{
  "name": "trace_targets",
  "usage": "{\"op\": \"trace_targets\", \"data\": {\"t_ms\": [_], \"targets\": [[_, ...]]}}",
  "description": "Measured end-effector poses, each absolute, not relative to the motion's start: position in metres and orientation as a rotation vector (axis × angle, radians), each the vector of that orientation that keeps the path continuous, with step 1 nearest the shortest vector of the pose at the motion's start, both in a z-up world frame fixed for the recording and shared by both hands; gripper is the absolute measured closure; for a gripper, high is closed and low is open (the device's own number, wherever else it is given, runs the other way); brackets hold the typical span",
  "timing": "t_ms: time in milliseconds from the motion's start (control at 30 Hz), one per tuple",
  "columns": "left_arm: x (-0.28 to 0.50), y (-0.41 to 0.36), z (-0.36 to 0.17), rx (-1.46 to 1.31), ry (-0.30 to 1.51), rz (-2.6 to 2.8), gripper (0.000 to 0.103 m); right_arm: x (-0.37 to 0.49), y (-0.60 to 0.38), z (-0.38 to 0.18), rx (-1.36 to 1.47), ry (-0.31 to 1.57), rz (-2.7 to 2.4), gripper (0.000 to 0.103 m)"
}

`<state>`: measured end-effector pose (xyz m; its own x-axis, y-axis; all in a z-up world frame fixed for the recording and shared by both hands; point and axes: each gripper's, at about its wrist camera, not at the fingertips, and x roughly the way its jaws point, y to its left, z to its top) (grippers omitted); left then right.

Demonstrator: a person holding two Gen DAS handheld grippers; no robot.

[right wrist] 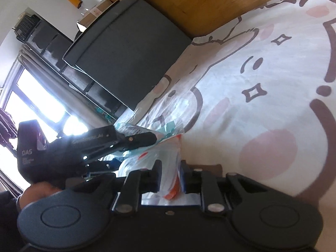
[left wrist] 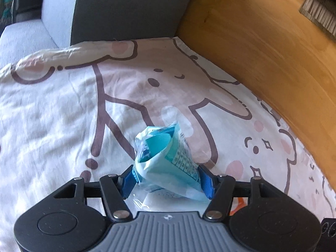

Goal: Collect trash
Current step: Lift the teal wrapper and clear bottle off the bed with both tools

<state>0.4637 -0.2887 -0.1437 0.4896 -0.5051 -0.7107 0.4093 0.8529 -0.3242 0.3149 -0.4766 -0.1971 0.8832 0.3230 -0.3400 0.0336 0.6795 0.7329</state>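
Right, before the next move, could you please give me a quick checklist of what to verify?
1. Left gripper hold on the blue wrapper: ok, both pads press its sides.
2. Right gripper hold on the plastic bag: cannot tell; film lies between narrow jaws, but a pinch is unclear.
3. Bag mouth open enough for the wrapper: cannot tell; it looks bunched.
4. Wrapper lined up over the bag: cannot tell; the two overlap in the right wrist view.
5. Left gripper apart from the wooden board: ok.
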Motion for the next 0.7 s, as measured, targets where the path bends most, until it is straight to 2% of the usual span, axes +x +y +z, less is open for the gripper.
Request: {"op": "trace_targets", "data": {"t_ms": [67, 133, 300, 367, 433, 700], "targets": [[0.462, -0.289, -0.145, -0.121, 0.902, -0.557, 0.041, 0.315, -0.479, -0.199, 0.835, 0.471, 0.158, 0.092], [0.462, -0.290, -0.145, -0.129, 0.902, -0.558, 0.042, 0.317, -0.479, -0.200, 0.852, 0.465, 0.147, 0.092], [0.458, -0.287, -0.143, -0.145, 0.905, -0.585, 0.043, 0.319, -0.476, -0.199, 0.834, 0.457, 0.161, 0.087], [0.456, -0.286, -0.141, -0.149, 0.905, -0.587, 0.043, 0.318, -0.477, -0.200, 0.839, 0.461, 0.160, 0.094], [0.452, -0.284, -0.139, -0.155, 0.897, -0.583, 0.045, 0.315, -0.479, -0.201, 0.861, 0.457, 0.170, 0.097], [0.426, -0.276, -0.128, -0.118, 0.837, -0.544, 0.048, 0.296, -0.476, -0.198, 0.846, 0.437, 0.156, 0.097]]}}
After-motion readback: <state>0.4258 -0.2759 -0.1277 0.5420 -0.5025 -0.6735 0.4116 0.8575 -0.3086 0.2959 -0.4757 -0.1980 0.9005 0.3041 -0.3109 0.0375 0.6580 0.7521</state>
